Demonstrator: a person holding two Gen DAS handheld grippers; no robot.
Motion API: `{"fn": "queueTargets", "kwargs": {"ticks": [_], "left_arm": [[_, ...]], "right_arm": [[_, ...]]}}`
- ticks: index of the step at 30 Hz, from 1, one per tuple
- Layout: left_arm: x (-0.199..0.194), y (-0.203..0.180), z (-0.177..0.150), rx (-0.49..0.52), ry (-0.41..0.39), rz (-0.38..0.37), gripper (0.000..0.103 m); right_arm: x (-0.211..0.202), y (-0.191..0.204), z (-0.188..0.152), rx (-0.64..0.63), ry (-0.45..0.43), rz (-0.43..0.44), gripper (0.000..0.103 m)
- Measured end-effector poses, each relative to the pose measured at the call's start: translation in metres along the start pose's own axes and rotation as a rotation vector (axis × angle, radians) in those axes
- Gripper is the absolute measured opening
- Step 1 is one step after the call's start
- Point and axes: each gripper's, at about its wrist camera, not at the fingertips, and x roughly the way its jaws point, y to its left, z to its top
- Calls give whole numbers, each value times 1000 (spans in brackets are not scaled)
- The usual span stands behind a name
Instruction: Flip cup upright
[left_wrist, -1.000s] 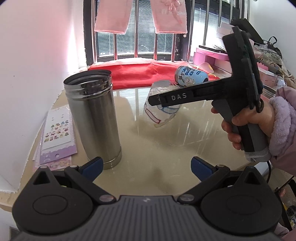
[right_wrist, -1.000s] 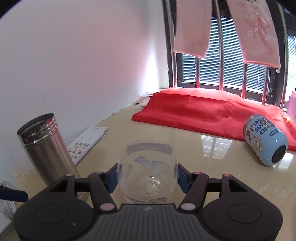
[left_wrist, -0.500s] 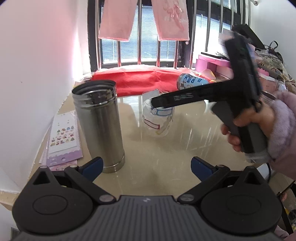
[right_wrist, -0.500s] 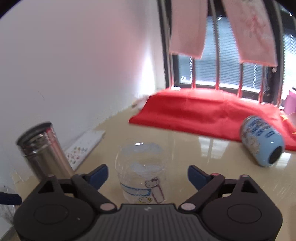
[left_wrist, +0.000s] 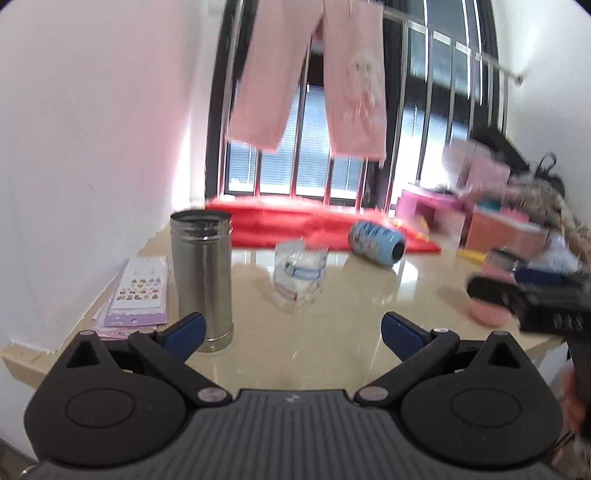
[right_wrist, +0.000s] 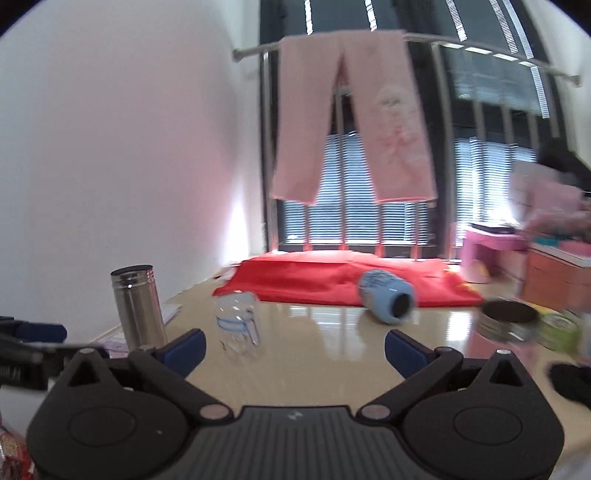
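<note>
Now the clear cup stands upright on the shiny beige surface, near the middle of the left wrist view, with nothing holding it. It has a little blue band and a small label on its side. In the right wrist view the same cup sits left of the middle, just past the left blue fingertip.

Both claws are wide open. The left claw holds nothing between its blue tips, and the right claw holds nothing too (the cup is well in front of it, not between the fingers).

A tall steel bottle stands to the left of the cup, close to the left claw's left tip. Beside it, at the left edge, lies a sticker sheet. A blue mug lies on its side farther back, to the right of the cup, touching a red cloth. Pink pants hang on a rail in front of the window.
</note>
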Motion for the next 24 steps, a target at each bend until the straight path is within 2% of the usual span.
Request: {"fn": "queueTargets", "kwargs": {"ticks": [4, 10, 24], "left_arm": [[-25, -19, -19, 25, -48, -3, 103], [-45, -30, -25, 52, -84, 10, 103], [-48, -27, -27, 36, -84, 21, 103]], "right_arm": [[-44, -3, -19, 1, -20, -56, 103], [-73, -8, -26, 18, -35, -77, 103], [-80, -7, -30, 30, -48, -80, 103]]}}
